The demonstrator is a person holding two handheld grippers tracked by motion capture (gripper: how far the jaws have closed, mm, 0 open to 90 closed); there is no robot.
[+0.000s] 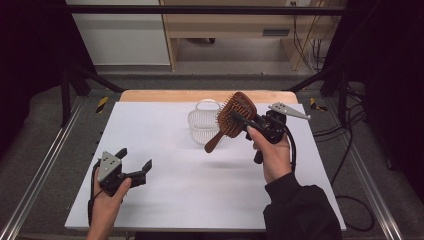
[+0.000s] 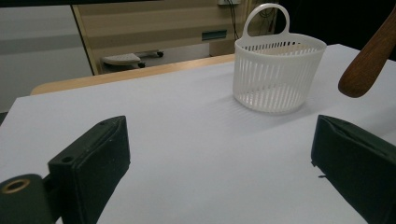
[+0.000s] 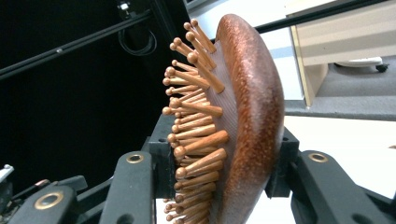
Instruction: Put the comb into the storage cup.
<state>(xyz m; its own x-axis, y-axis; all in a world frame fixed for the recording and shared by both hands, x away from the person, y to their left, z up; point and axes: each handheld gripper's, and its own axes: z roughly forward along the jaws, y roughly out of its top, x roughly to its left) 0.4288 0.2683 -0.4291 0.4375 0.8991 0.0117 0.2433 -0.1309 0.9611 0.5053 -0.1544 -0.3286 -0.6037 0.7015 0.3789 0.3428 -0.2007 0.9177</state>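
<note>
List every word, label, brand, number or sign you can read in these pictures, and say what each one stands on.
None can be read.
Wooden hairbrush in the right hand-held gripper: no lettering on its back or pins.
White basket: plain slats, no label.
White table sheet: blank.
Dark plate on the cabinet behind the table: too small and blurred to tell whether it bears text.
Yellow-and-black striped markers on the floor: stripes, no words.

Overhead view — two close gripper views
</note>
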